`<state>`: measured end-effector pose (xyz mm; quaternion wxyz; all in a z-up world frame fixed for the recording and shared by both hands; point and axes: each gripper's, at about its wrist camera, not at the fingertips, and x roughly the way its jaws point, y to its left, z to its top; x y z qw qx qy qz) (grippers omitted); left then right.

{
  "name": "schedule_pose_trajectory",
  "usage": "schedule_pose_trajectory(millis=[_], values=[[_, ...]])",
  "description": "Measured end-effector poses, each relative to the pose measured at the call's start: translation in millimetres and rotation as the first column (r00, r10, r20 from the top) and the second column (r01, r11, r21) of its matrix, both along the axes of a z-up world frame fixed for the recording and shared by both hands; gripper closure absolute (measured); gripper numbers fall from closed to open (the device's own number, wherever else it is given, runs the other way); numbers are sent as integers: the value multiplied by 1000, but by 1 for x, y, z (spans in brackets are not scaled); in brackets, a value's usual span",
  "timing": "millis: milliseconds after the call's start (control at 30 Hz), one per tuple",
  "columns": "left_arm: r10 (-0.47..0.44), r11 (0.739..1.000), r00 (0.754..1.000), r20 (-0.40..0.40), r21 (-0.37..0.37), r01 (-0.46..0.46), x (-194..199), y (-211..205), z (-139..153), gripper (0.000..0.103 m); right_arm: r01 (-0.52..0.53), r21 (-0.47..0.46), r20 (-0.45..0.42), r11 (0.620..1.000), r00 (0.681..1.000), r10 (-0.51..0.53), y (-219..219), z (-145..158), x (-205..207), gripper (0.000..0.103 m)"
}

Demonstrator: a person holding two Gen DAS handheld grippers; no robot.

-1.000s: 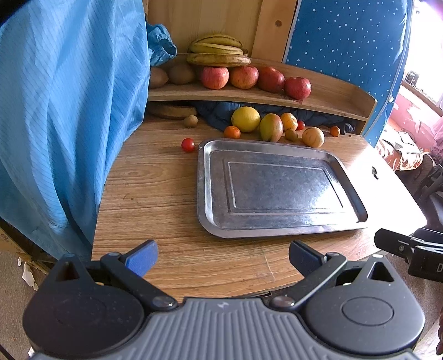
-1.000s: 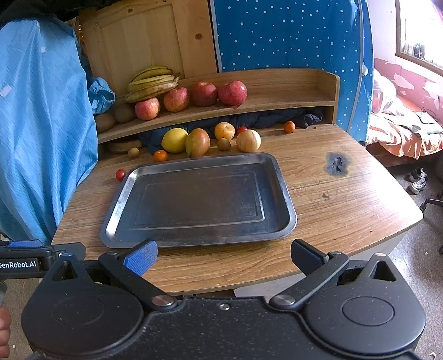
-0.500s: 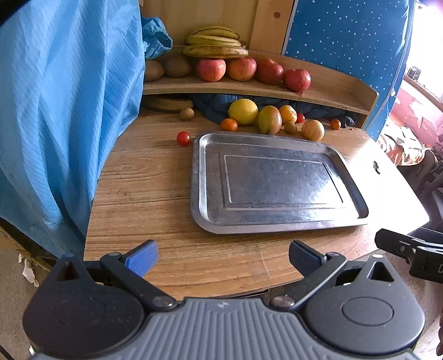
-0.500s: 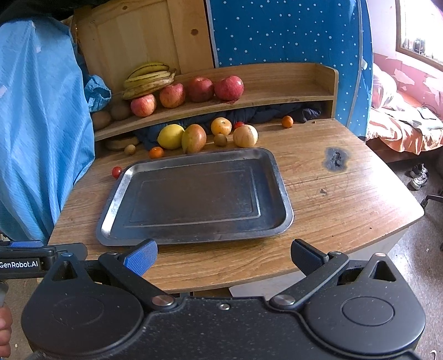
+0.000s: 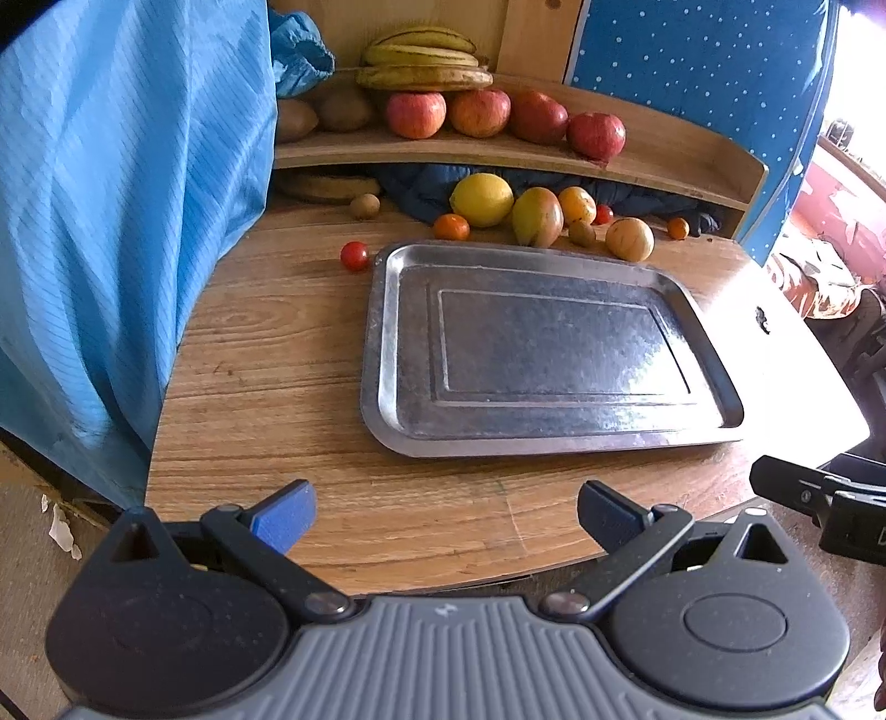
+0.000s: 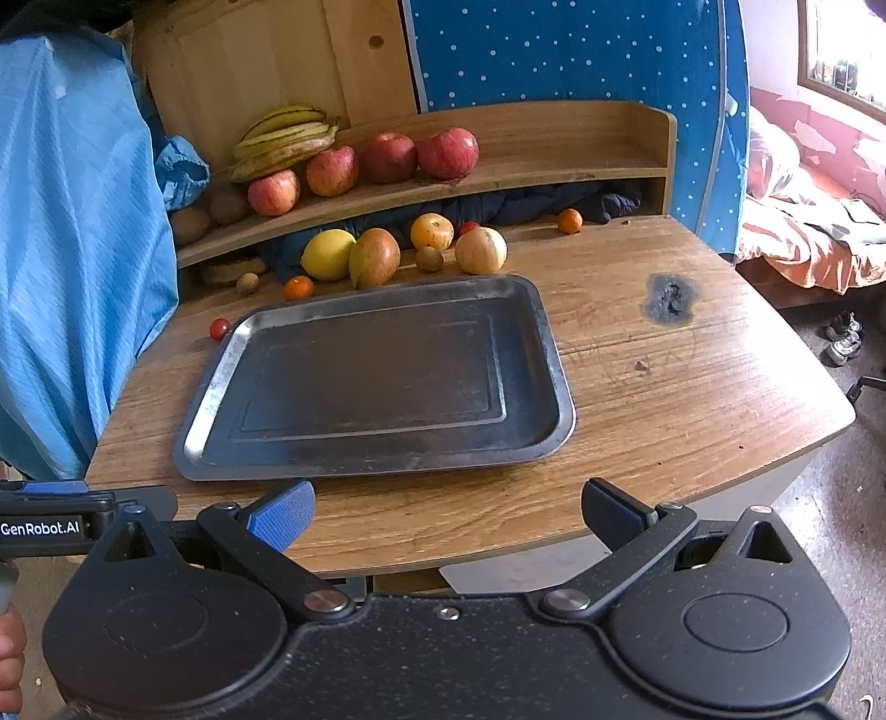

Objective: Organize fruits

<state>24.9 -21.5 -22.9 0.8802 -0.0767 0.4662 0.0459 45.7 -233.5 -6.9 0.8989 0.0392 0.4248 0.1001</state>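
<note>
An empty metal tray lies on the wooden table. Behind it sit a lemon, a mango, small oranges, a pale round fruit and a cherry tomato. Apples and bananas rest on the shelf. My left gripper and right gripper are both open and empty over the table's near edge.
A blue cloth hangs at the left of the table. A blue dotted panel stands behind the shelf. The table has a dark burn mark at the right. A bed lies beyond.
Both grippers have drifted slightly; the tray and fruits sit a little higher and closer in both views. Both stay open and nothing on the table has moved.
</note>
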Motion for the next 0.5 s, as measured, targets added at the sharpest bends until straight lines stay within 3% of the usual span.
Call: schedule_pose_trajectory(millis=[500], values=[[79,997,995,-54,0,-79,31,-8,-9,1,-67,7,-46,998,997,67,-10,-12,40,1]])
